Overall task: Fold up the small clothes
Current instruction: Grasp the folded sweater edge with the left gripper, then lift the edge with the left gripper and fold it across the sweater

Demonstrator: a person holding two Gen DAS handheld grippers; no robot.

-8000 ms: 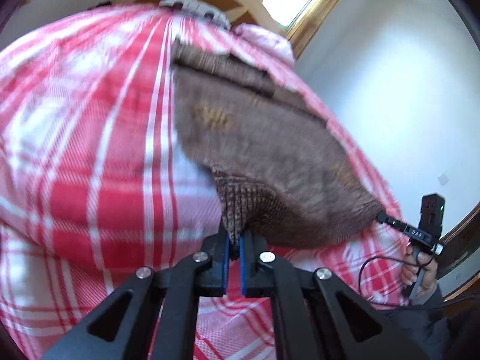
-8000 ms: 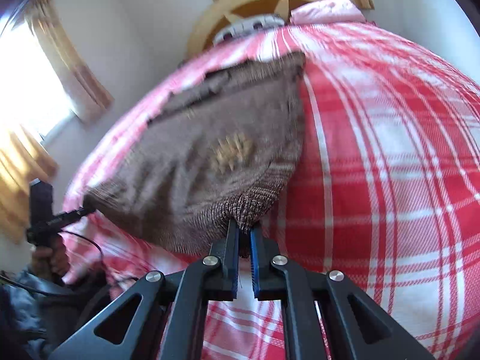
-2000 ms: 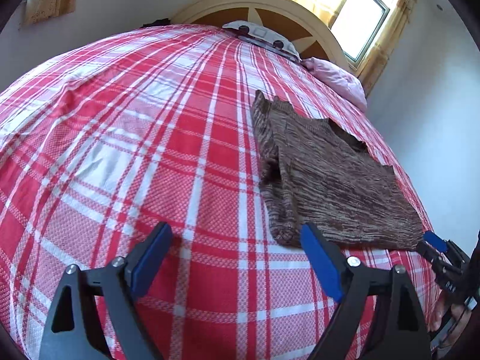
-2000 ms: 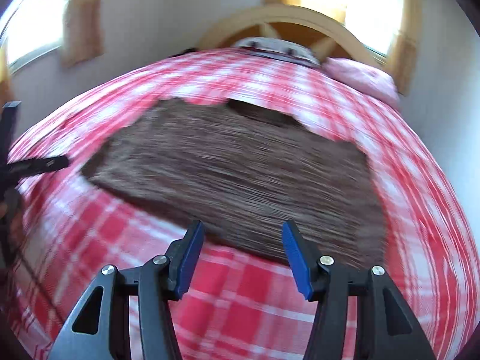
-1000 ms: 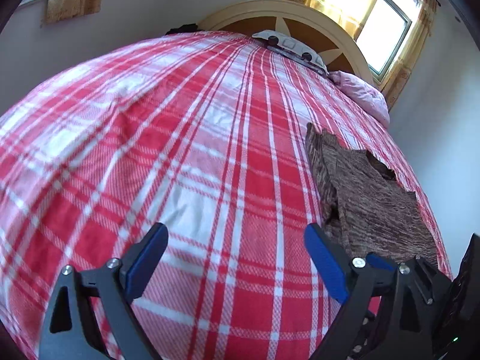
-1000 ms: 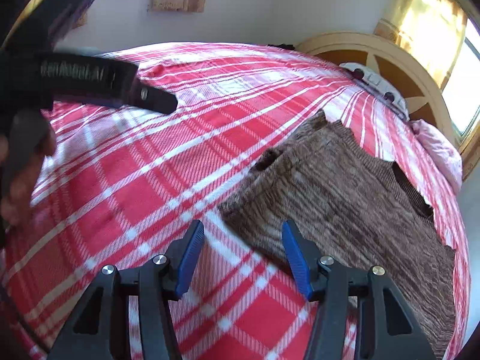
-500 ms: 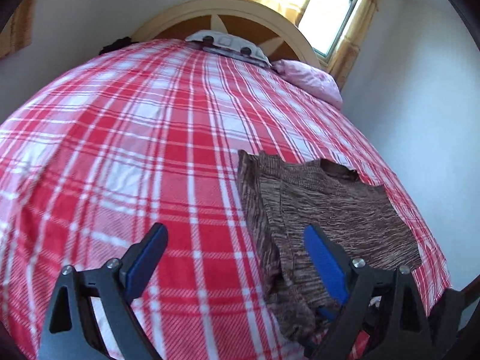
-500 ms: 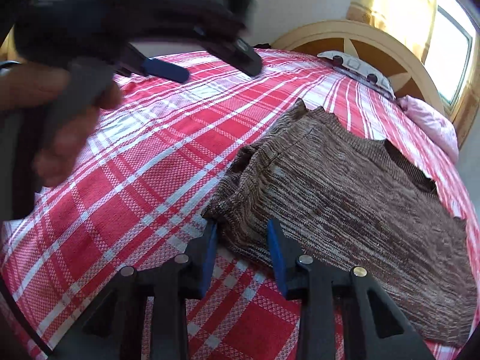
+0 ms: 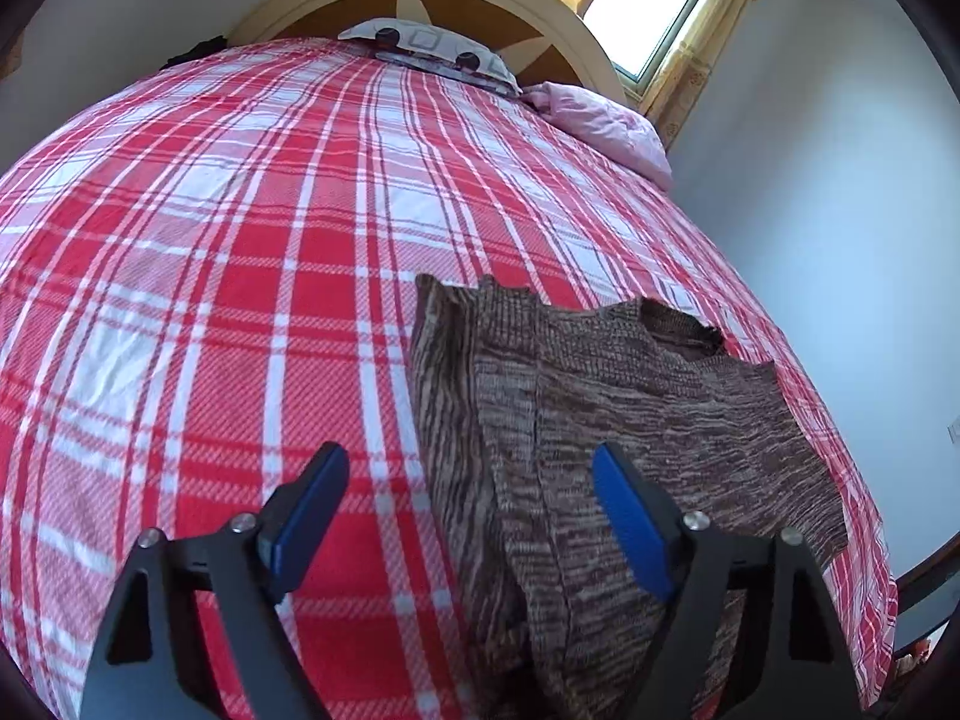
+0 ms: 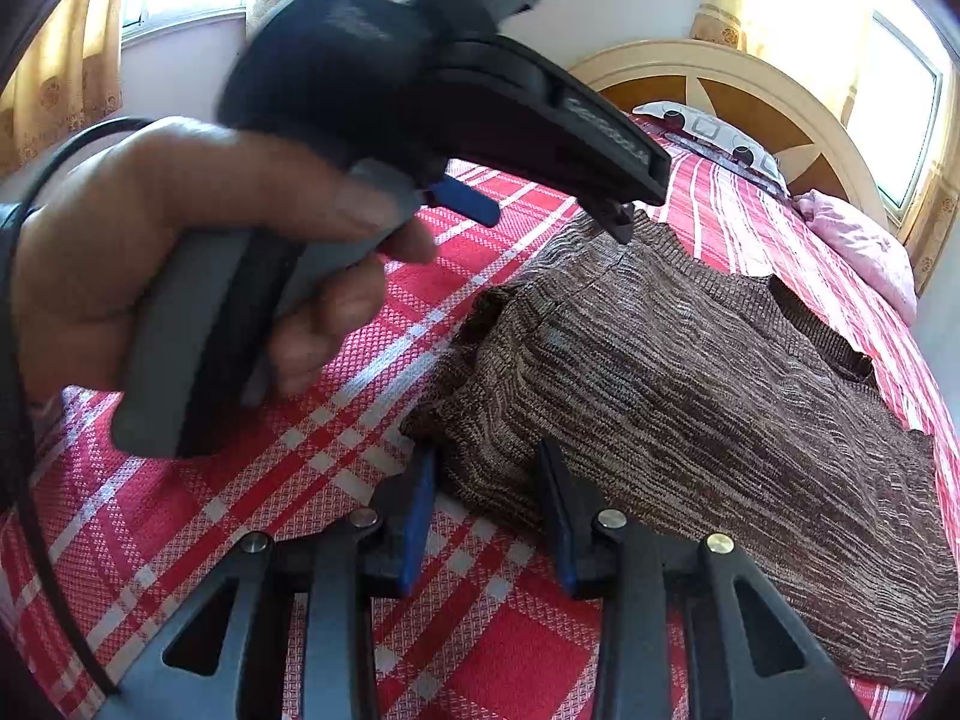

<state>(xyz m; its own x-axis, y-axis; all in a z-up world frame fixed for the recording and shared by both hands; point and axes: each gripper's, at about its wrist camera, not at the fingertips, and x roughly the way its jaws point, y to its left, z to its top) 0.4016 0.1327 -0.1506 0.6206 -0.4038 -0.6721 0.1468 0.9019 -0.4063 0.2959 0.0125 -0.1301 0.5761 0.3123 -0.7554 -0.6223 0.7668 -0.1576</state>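
Observation:
A brown knitted sweater (image 9: 630, 396) lies folded on the red and white plaid bed (image 9: 240, 276), its sleeve bunched along the left edge. My left gripper (image 9: 471, 516) is open wide, hovering over that sleeve edge, holding nothing. In the right wrist view the sweater (image 10: 690, 396) fills the right half. My right gripper (image 10: 489, 507) is open, its jaws on either side of the sweater's near left corner, not closed on it. The left gripper (image 10: 558, 204) shows there too, held in a hand (image 10: 180, 252) above the sweater's far left corner.
A round wooden headboard (image 9: 432, 0) with a patterned pillow (image 9: 426, 48) and a pink pillow (image 9: 606, 120) stands at the far end. A white wall (image 9: 840, 180) runs along the bed's right side. A cable (image 10: 24, 420) hangs from the hand at left.
Both grippers let go of the sweater and opened. My right gripper has moved to the sweater's near left corner and narrowed. My left gripper has swung over the sleeve edge.

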